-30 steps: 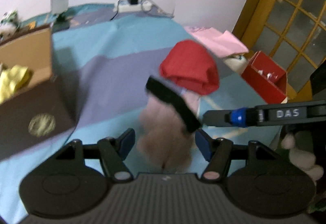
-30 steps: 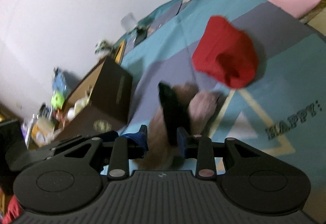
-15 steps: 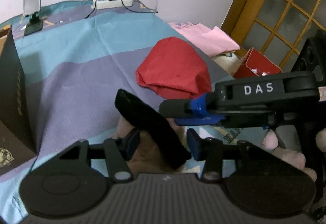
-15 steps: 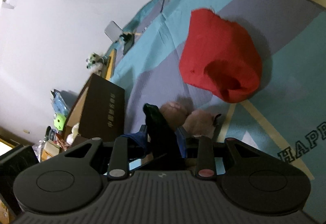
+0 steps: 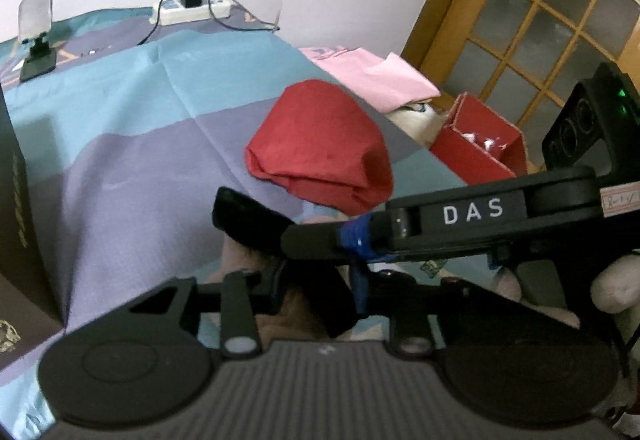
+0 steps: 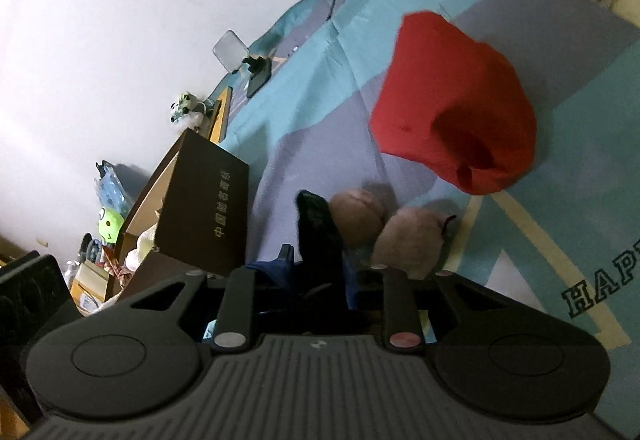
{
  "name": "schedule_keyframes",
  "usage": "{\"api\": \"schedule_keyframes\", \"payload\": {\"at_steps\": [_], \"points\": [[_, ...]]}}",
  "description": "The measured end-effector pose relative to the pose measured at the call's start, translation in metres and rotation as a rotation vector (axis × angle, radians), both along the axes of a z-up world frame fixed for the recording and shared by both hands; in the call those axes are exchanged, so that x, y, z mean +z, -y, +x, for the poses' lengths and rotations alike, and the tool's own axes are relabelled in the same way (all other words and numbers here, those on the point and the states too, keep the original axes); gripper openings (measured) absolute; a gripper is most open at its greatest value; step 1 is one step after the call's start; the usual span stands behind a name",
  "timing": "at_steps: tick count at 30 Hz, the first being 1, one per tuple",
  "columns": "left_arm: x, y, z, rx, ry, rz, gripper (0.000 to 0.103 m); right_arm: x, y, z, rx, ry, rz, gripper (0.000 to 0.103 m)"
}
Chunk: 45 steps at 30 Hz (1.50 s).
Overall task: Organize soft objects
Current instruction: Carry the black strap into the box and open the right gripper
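A pinkish-brown plush toy [image 6: 384, 232] with a black strip [image 6: 316, 224] lies on the striped blue and purple cloth [image 6: 320, 107]. It also shows in the left wrist view [image 5: 248, 256], with the strip [image 5: 248, 215] sticking up. My left gripper [image 5: 316, 288] and my right gripper [image 6: 316, 280] are both closed on the toy around the black strip. The right gripper's arm [image 5: 472, 215] crosses the left wrist view. A folded red cloth [image 5: 324, 151] lies just beyond the toy, also in the right wrist view [image 6: 452, 103].
A dark brown box [image 6: 200, 207] stands to the left, with small toys behind it. A pink cloth [image 5: 372, 75], a red box [image 5: 476, 147] and a wooden lattice door [image 5: 552, 7] are at the right. A power strip [image 5: 192, 9] and a small stand [image 5: 36, 35] sit by the wall.
Both grippers have closed in on the toy, which now sits nearer the cameras. The right gripper's arm has moved across the left wrist view.
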<state>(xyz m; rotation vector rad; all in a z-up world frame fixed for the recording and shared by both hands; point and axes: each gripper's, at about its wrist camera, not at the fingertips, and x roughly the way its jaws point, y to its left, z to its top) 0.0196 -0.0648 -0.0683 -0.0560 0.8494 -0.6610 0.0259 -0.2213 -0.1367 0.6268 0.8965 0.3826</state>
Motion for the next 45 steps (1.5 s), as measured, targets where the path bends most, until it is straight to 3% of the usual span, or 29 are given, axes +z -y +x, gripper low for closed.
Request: {"api": "schedule_keyframes", "payload": {"at_steps": [8, 14, 19, 24, 30, 38, 45], "points": [[0.027, -0.028, -0.008, -0.03, 0.065, -0.06, 0.02, 0.03, -0.021, -0.011, 0.007, 0.076, -0.066, 0.005], [0.052, -0.066, -0.008, -0.007, 0.133, -0.095, 0.019, 0.049, -0.045, -0.008, 0.003, 0.118, -0.021, 0.005], [0.077, -0.109, -0.009, 0.045, 0.227, -0.082, 0.019, 0.065, -0.081, 0.002, 0.039, 0.183, 0.024, 0.005], [0.085, -0.156, 0.003, 0.105, 0.265, -0.062, 0.019, 0.077, -0.127, 0.027, 0.105, 0.24, 0.042, 0.005], [0.07, -0.197, 0.031, 0.166, 0.228, -0.024, 0.02, 0.069, -0.176, 0.058, 0.146, 0.248, 0.035, 0.008], [0.024, -0.237, 0.073, 0.269, 0.049, 0.035, 0.02, 0.043, -0.228, 0.083, 0.153, 0.236, -0.094, 0.011], [0.023, -0.244, 0.068, 0.299, 0.046, 0.076, 0.02, 0.046, -0.232, 0.08, 0.132, 0.234, -0.119, 0.012]]}}
